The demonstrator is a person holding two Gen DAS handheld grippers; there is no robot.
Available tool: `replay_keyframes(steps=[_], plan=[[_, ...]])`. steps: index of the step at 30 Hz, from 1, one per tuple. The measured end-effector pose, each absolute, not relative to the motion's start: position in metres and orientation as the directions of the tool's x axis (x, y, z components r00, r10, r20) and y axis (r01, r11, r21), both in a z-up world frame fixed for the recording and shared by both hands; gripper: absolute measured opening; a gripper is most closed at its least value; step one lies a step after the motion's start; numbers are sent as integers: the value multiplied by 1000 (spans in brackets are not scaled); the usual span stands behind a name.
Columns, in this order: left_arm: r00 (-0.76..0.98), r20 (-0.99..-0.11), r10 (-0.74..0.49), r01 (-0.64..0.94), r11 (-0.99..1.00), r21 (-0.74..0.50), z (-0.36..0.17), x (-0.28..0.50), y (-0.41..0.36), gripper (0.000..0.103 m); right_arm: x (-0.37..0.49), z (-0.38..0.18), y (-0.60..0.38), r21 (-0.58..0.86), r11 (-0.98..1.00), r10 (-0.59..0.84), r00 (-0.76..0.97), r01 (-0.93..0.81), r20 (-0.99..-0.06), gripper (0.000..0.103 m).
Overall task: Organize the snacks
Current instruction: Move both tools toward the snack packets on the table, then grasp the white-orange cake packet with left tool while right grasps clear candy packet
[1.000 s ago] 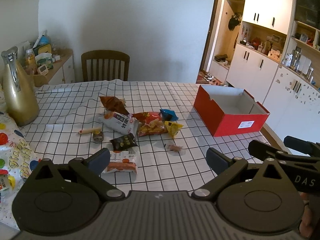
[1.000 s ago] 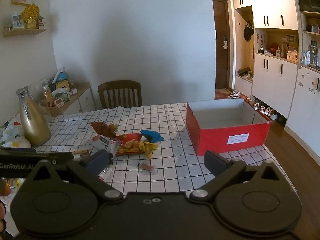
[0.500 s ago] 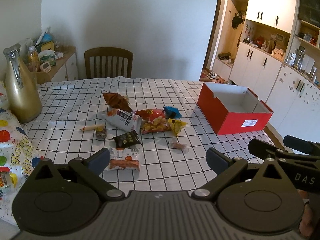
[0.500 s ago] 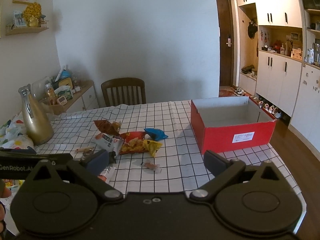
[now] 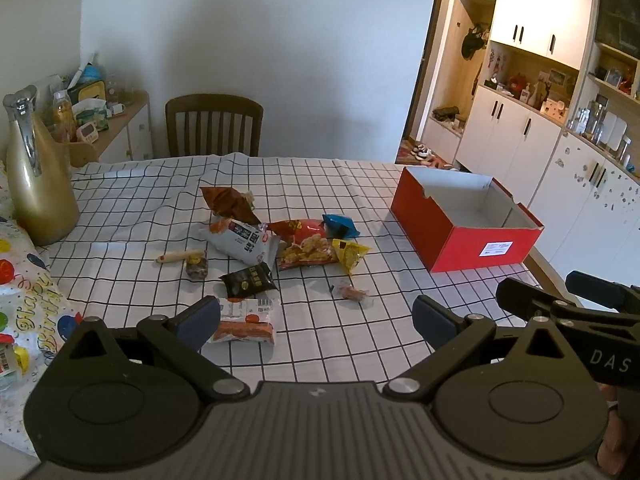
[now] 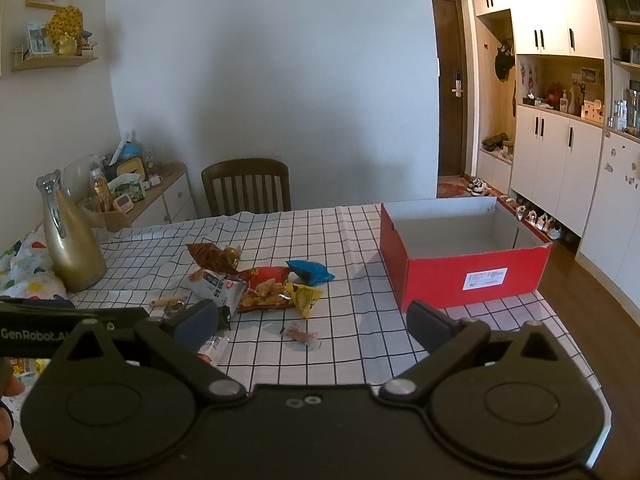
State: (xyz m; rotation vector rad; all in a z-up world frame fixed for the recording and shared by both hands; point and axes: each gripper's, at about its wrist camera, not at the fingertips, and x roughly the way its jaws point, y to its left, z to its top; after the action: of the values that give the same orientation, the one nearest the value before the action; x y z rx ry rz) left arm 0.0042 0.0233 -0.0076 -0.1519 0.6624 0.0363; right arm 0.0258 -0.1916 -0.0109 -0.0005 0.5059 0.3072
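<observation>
The snacks [image 5: 276, 248] lie in a loose pile mid-table on the checked tablecloth [image 5: 120, 208], ahead of both claws; the red box [image 5: 464, 220] sits well apart to their right, seemingly holding nothing. The left gripper [image 5: 316, 320] and right gripper [image 6: 312, 320] both hover spread wide, grasping nothing. The orange-and-white packet [image 5: 244, 320] lies just beside the left gripper's left finger. Compared with 1 second ago, both cameras have tilted up slightly; the snacks haven't moved.

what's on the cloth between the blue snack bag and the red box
Nothing: bare checked cloth separates the blue snack bag from the red box, clearest in the right wrist view.
</observation>
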Motion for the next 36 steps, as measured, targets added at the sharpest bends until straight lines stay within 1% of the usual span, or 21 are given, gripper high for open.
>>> replay_keyframes(steps=[11, 20, 26, 29, 33, 36], plan=[[793, -609, -19, -75, 989, -129, -7, 8, 27, 103, 26, -11, -191, 72, 955, 286, 832, -287, -475, 99], [783, -622, -35, -73, 986, -148, -13, 20, 36, 103, 34, -11, -184, 68, 956, 281, 829, -284, -484, 99], [753, -657, -31, -105, 980, -167, -25, 34, 52, 103, 46, -15, -174, 65, 947, 305, 816, -315, -490, 99], [734, -678, -34, -118, 977, -176, -34, 40, 61, 103, 56, -21, -168, 33, 942, 305, 812, -334, -498, 99], [679, -733, -40, -154, 968, -196, -57, 51, 74, 103, 80, -32, -164, 3, 932, 311, 792, -363, -526, 96], [647, -762, -9, -191, 966, -173, -76, 59, 82, 103, 105, -48, -161, -22, 919, 313, 764, -393, -565, 92]])
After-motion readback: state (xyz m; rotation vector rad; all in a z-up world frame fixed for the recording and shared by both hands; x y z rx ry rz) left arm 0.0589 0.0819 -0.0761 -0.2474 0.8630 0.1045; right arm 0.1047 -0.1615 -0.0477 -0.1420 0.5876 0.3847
